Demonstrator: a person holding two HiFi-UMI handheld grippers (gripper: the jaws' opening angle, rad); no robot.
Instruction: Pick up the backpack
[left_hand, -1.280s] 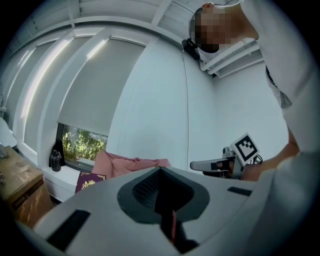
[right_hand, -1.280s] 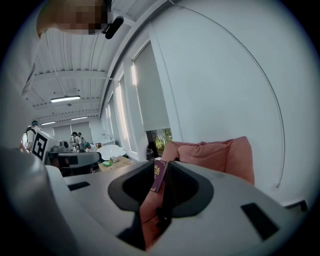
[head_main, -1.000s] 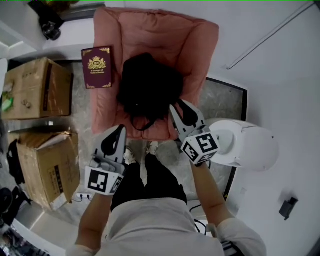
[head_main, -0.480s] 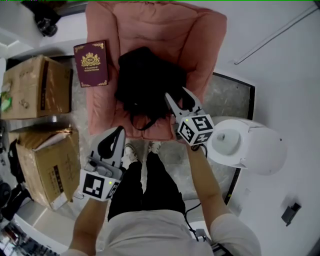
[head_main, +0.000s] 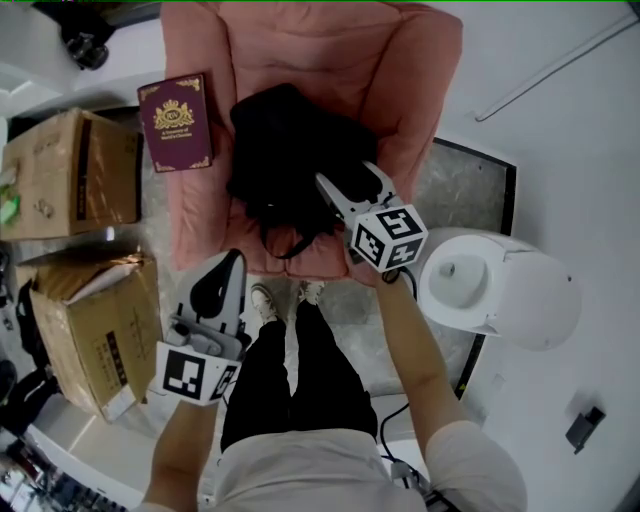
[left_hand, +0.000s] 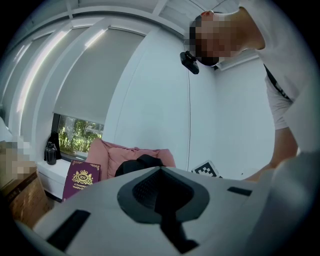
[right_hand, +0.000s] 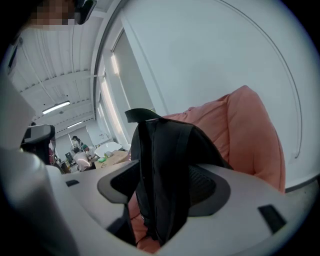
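The black backpack (head_main: 285, 150) lies slumped on the seat of a pink armchair (head_main: 415, 80). My right gripper (head_main: 345, 178) is at its near right side, and its jaws have just been opening. In the right gripper view (right_hand: 160, 192) the backpack (right_hand: 162, 150) stands between the wide-spread jaws, which do not clamp it. My left gripper (head_main: 232, 260) hangs short of the chair's front edge, jaws together and holding nothing. In the left gripper view (left_hand: 160, 192) the backpack (left_hand: 140, 164) shows far ahead on the chair.
A maroon book (head_main: 175, 122) leans beside the chair's left arm. Two cardboard boxes (head_main: 70, 180) (head_main: 90, 335) stand at the left. A white round appliance (head_main: 495, 285) sits on the floor at the right. The person's shoes (head_main: 265, 298) are just before the chair.
My right gripper has gone forward and down onto the backpack's right side, and its jaws have spread apart. The left gripper has sunk a little.
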